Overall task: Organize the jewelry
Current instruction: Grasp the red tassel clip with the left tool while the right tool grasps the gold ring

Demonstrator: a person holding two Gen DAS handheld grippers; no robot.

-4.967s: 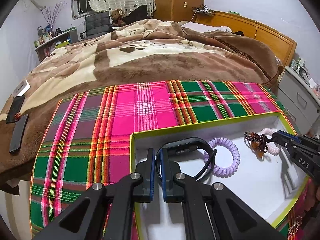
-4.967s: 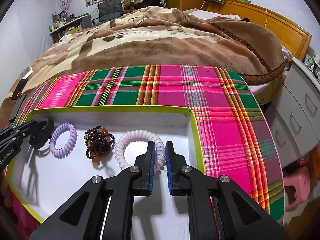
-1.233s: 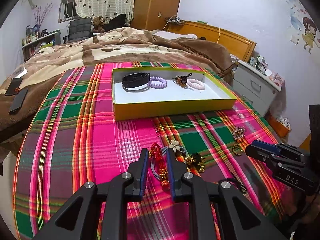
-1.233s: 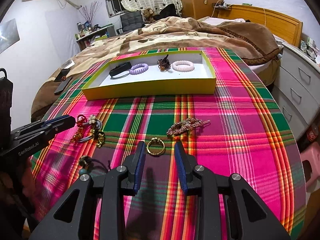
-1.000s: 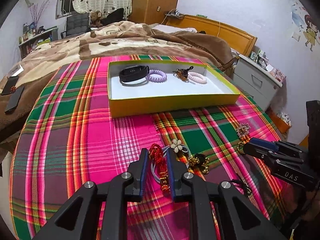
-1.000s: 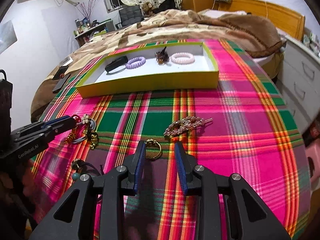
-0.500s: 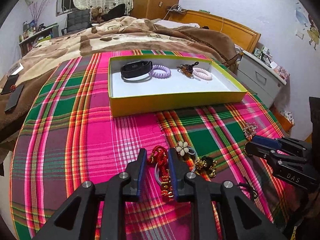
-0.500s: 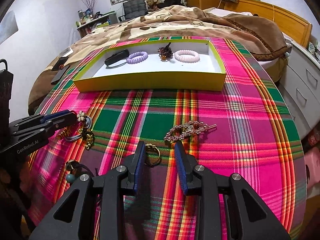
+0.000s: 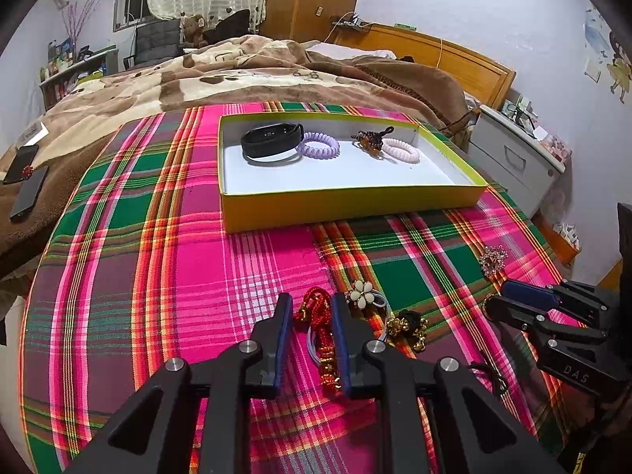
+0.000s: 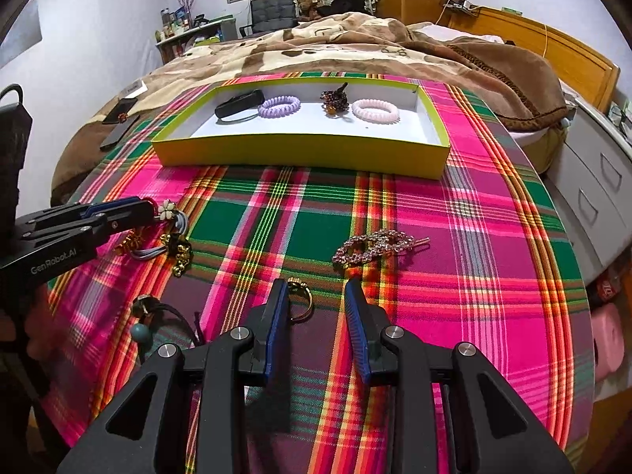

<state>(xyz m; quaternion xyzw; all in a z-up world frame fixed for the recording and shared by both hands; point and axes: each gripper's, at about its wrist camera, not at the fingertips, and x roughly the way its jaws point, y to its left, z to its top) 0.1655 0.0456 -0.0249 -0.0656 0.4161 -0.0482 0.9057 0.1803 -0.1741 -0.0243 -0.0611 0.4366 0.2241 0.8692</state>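
Left gripper (image 9: 312,308) low over plaid cloth (image 9: 158,237), jaws spread, straddling red beaded cord (image 9: 318,312); whether pads touched it, cannot tell. Flower hair tie (image 9: 363,290) just beside at 1 o'clock, gold-black charm (image 9: 409,326) at 3 o'clock. Right gripper (image 10: 316,296) jaws spread, gold ring (image 10: 300,300) against inner face of left finger, rhinestone clip (image 10: 375,247) at 1 o'clock. Yellow box (image 10: 300,154) at 12 o'clock held black band (image 10: 239,104), purple coil (image 10: 278,106), bead cluster (image 10: 335,100), pink coil (image 10: 374,110)

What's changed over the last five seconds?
Both grippers left the yellow box. The left gripper now straddles the red knotted charm on the cloth; the right gripper is open by the gold ring. The four boxed pieces stayed put.
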